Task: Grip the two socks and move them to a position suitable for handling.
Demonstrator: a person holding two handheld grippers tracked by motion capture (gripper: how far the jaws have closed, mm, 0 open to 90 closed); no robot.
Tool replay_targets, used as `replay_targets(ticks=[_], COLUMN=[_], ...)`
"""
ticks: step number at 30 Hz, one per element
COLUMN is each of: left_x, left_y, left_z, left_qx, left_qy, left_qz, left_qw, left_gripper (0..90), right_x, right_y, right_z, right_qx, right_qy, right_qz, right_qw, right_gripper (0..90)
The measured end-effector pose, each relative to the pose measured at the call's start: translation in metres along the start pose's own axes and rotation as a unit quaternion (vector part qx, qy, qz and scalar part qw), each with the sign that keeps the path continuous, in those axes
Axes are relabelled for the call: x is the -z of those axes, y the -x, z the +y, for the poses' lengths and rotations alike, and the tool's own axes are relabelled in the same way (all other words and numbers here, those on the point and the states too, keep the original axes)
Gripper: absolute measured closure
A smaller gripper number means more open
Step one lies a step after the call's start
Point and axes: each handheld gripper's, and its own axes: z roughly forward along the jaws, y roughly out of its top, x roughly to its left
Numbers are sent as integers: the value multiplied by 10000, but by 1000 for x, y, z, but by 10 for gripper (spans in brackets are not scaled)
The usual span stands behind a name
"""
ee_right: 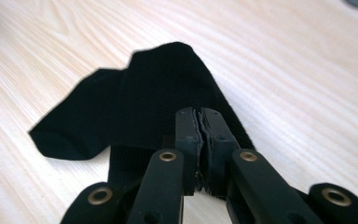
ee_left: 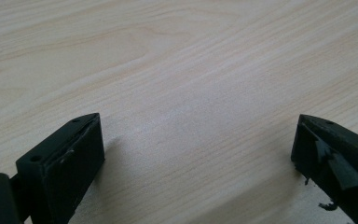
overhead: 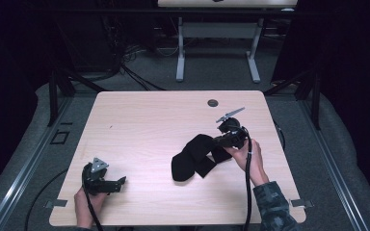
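A black sock (overhead: 192, 156) lies crumpled on the light wooden table (overhead: 149, 125), right of its middle. My right gripper (overhead: 218, 141) is shut on the sock's near right edge, held by a hand in a camouflage sleeve. In the right gripper view the jaws are pressed together (ee_right: 201, 116) over the sock (ee_right: 135, 107), whose toe end points away to the left. My left gripper (overhead: 121, 183) rests low near the table's front left, far from the sock. Its jaws stand wide apart (ee_left: 198, 140) over bare wood with nothing between them.
A round cable hole (overhead: 213, 102) sits near the table's far edge, beyond the right gripper. Cables trail from both grippers off the front edge. Another table's legs (overhead: 180, 53) stand on the floor behind. Dark frames flank the table on both sides.
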Motion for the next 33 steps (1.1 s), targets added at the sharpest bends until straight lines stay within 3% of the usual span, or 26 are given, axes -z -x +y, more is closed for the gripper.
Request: replay_targets(ticks=[13,14,23,30,33], left_x=[0,0,0,0,0], left_y=[0,0,0,0,0], left_z=[0,0,0,0,0], left_qx=[-2,1,6,4,7], left_qy=[0,2,24,22,23], left_qz=[2,2,23,22,23], left_qw=[10000,10000,10000,10000,10000], left_gripper=[22,22,22,22,22], right_x=[51,61,99,113,108], right_y=[5,8,27,49,58], right_z=[-3,-6,-30,-58,-71], right_qx=[0,-33,-294,-569,-684], right_qy=[353,421,674,661,523], right_qz=[-289,-381,-795,-1172,-1278], right_qw=[9990,9984,9941,9893,9881], right_gripper=[862,862,862,862,861])
